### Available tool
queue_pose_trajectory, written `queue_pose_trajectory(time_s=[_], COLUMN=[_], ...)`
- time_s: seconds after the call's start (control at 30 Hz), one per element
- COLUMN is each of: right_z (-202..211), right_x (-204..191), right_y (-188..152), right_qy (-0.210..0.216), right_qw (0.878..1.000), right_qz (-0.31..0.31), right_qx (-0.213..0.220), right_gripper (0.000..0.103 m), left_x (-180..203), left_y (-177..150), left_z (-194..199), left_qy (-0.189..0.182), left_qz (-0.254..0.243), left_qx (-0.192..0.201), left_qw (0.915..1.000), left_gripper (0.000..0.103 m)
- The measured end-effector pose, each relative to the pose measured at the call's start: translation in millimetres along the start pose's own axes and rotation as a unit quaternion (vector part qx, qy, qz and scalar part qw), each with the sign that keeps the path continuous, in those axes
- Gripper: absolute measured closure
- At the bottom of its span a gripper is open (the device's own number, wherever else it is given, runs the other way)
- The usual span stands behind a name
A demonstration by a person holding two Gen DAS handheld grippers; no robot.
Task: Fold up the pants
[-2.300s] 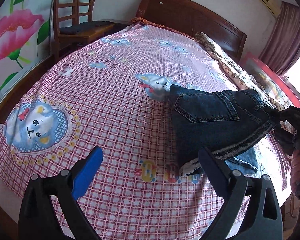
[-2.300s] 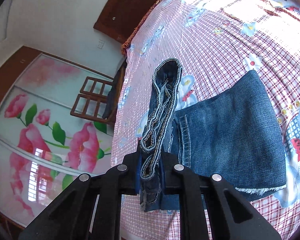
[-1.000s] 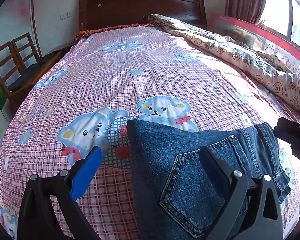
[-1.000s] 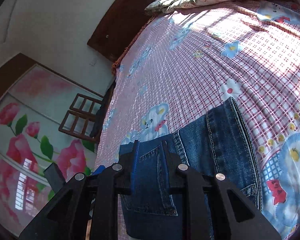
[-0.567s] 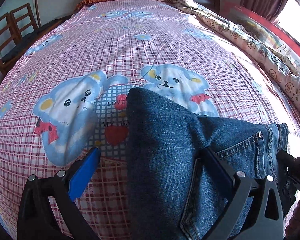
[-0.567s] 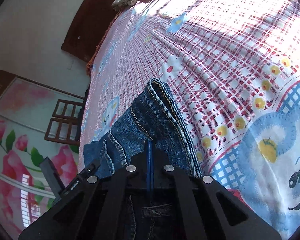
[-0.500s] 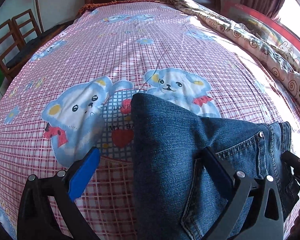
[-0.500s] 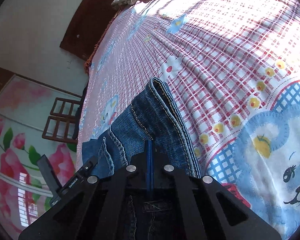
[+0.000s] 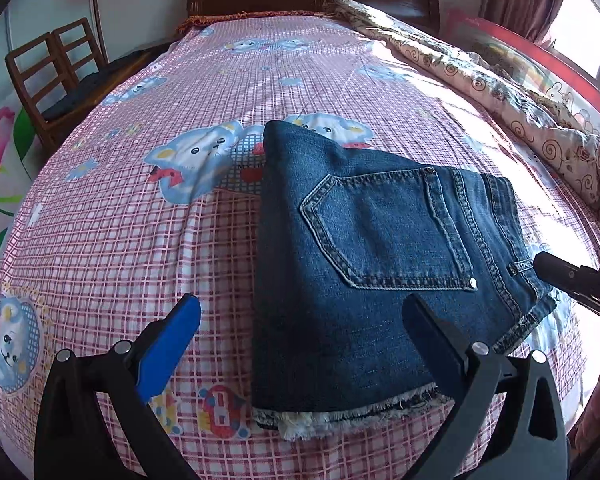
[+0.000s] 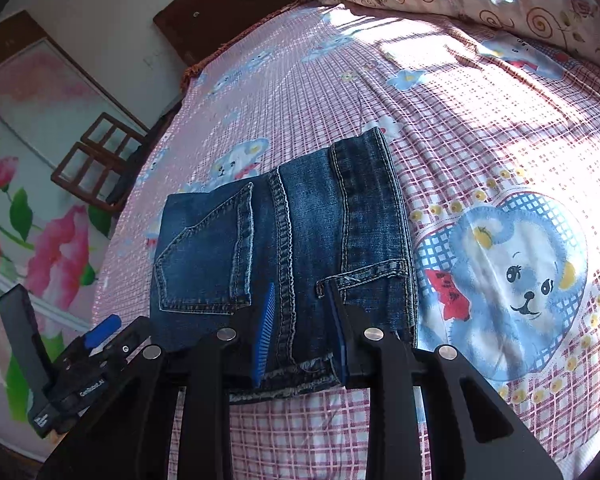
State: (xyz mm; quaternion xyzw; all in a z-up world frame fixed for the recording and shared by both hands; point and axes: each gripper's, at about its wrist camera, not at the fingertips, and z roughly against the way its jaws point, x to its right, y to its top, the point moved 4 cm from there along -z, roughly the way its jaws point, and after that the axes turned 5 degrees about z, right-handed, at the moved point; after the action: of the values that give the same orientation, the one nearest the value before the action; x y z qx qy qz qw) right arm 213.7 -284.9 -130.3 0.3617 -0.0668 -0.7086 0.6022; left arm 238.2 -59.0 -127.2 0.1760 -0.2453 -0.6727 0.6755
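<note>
Right gripper (image 10: 302,332): jaws opening, pads apart above the jeans' (image 9: 380,264) near edge, a seam between them, nothing clamped. Left gripper (image 9: 304,344): jaws wide apart, empty, straddling the jeans' frayed hem. Jeans lie folded flat, back pocket (image 9: 384,228) up, near the foot edge of the bed (image 9: 140,240). Quilt (image 9: 500,92) bunched along the bed's right edge. Chair (image 9: 56,68) beside the left edge.

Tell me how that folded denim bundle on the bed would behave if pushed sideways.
The folded jeans would probably slide as a stack at first, since thick denim layers lie flat. The checked bedsheet looks soft, so it may wrinkle and drag. The frayed hem layers could shear apart.
</note>
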Motion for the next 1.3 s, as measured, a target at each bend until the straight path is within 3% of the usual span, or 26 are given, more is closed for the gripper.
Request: queue_pose_trajectory(time_s=[0.17,0.43,0.83,1.0,1.13,1.3], right_z=[-5,-20,-34,-31,-12,9], right_x=[-5,-2,6,2,-3,0], right_y=[-1,-9,-18,-14,-12,-19], right_qy=[0.0,-0.006,-0.002,-0.006,0.011,0.013], right_qw=[1.0,1.0,1.0,0.999,1.0,1.0], right_qz=[0.006,0.006,0.004,-0.005,-0.015,-0.013], right_qx=[-0.001,-0.018,-0.021,-0.034,-0.017,-0.015], right_gripper=[0.078,0.078,0.078,0.077,0.05,0.047], left_x=[-5,-5,-6,-10,-27,-64], left_y=[-13,-19,-25,-25,-23,-33], left_z=[-16,-28,-43,-44,-32,-10], left_qy=[0.024,0.026,0.005,-0.02,-0.044,-0.09], left_qz=[0.023,0.025,0.039,0.053,0.088,0.18], left_qx=[-0.036,-0.052,-0.057,-0.065,-0.066,-0.055], left_qw=[0.9988,0.998,0.9976,0.9963,0.9929,0.978], left_gripper=[0.002,0.002,0.002,0.002,0.002,0.002])
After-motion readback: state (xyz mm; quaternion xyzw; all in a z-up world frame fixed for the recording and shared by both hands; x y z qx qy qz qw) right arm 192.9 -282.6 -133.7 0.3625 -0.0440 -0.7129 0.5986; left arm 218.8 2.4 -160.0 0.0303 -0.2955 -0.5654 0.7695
